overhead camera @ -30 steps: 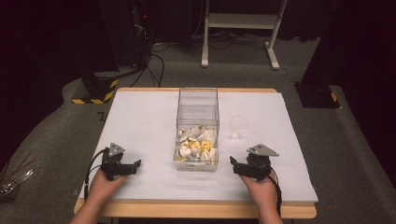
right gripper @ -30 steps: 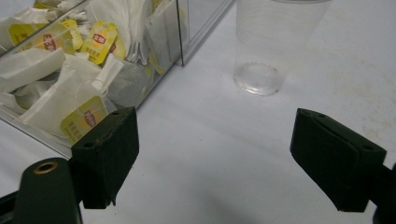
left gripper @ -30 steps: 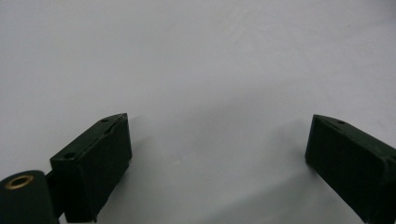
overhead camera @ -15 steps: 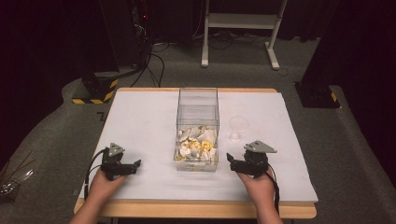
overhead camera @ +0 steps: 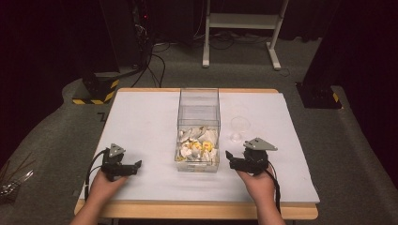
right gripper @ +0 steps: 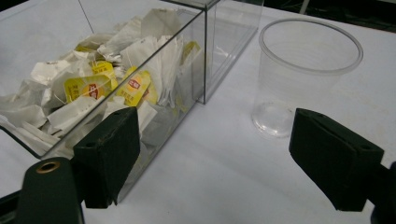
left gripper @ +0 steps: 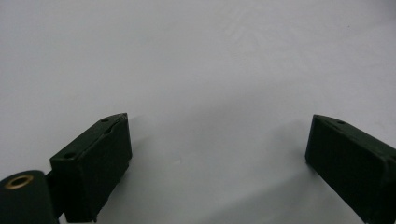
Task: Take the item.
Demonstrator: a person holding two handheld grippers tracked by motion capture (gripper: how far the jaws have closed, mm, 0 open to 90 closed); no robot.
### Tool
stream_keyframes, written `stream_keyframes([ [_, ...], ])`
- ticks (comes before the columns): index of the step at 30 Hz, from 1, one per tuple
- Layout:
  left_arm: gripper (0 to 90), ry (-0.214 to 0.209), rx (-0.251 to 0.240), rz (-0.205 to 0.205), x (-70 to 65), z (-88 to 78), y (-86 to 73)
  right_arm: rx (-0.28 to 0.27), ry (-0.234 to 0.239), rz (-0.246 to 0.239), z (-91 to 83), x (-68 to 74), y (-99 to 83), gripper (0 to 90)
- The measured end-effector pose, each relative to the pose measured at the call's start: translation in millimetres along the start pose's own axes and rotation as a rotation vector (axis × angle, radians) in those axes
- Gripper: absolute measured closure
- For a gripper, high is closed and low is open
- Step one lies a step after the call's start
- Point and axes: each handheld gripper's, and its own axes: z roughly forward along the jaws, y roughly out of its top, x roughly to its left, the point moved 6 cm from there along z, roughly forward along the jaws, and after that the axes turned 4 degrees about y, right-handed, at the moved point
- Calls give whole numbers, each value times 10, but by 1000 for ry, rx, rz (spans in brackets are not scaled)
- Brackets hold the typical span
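A clear plastic box (overhead camera: pixel 199 112) stands mid-table, its near half heaped with white and yellow tea bags (overhead camera: pixel 197 146) (right gripper: pixel 100 86). A clear plastic cup (overhead camera: pixel 239 127) (right gripper: pixel 299 74) stands upright just right of the box. My right gripper (overhead camera: pixel 228 158) (right gripper: pixel 212 154) sits near the box's front right corner, open, nothing between its jaws; box and cup lie ahead of it. My left gripper (overhead camera: pixel 137 165) (left gripper: pixel 217 158) rests on the white tabletop at the front left, open over bare surface.
The white tabletop (overhead camera: pixel 141 122) has a wooden front edge (overhead camera: pixel 197 210). Behind the table are a white stand (overhead camera: pixel 239 23), cables and a yellow-black striped base (overhead camera: pixel 96 91) on the grey floor. A dark block (overhead camera: pixel 319 93) sits right of the table.
The right gripper has shifted slightly toward the box's front right corner. The left gripper has not moved.
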Motion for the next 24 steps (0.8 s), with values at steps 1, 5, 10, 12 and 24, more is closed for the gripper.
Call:
stream_keyframes([
  [1, 74, 1, 0, 0, 0, 0, 0, -3, 4, -9, -5, 13, 27, 167],
  [5, 73, 0, 0, 0, 0, 0, 0, -11, 9, -9, -15, 22, 57, 167],
  [10, 73, 1, 0, 1, 0, 0, 0, -13, 11, -4, -30, 38, 98, 168],
  [12, 74, 1, 0, 0, 0, 0, 0, -15, 16, -7, -33, 42, 107, 170],
  [24, 74, 1, 0, 0, -1, 0, 0, -26, 47, -16, -20, 134, 161, 188],
])
